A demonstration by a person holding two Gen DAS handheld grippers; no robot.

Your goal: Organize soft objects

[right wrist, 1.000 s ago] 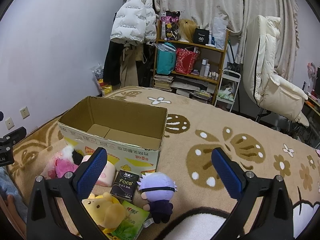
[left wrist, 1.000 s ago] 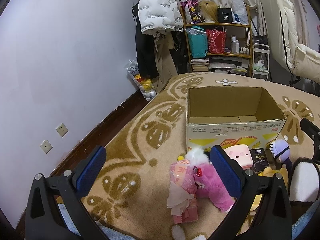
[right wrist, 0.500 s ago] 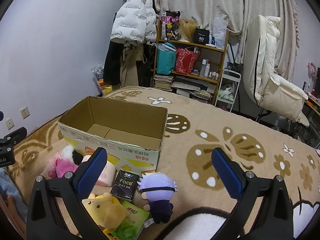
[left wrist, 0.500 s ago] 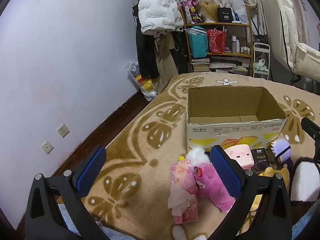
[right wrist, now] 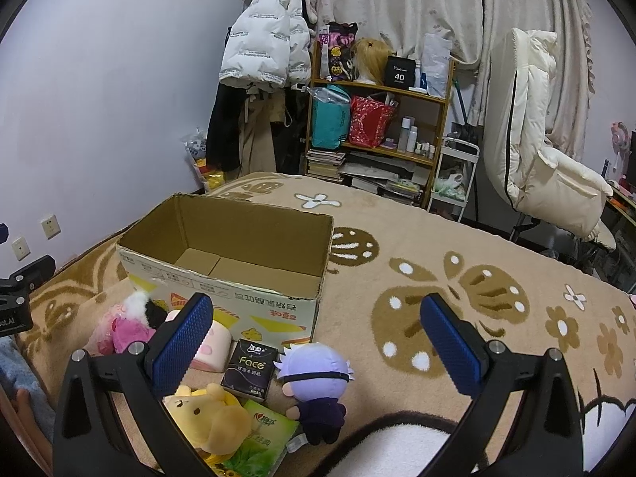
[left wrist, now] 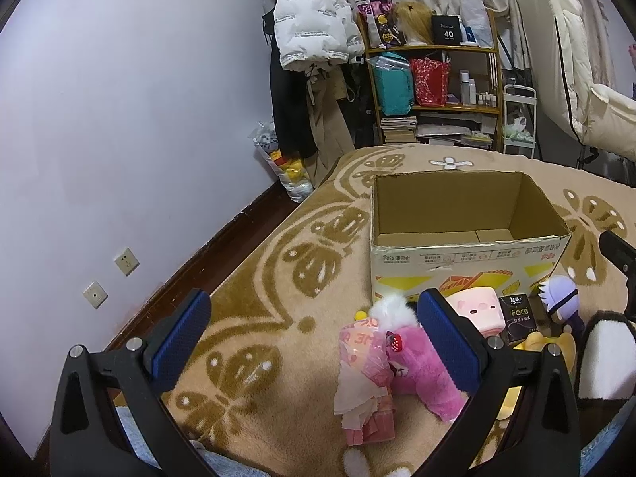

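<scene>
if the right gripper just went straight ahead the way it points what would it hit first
Probably the cardboard box: its near right corner sits about midway between the open fingers of the right gripper. The purple-haired doll lies lower, so it would likely pass beneath, though depth is unclear.

One open box (right wrist: 222,274). Four plush toys: a pink one (left wrist: 421,373), a cube (left wrist: 477,312), a yellow bear (right wrist: 210,417) and a purple-haired doll (right wrist: 314,381). Three tissue packs: black (right wrist: 249,363), green (right wrist: 262,437), pink (left wrist: 363,361).
</scene>
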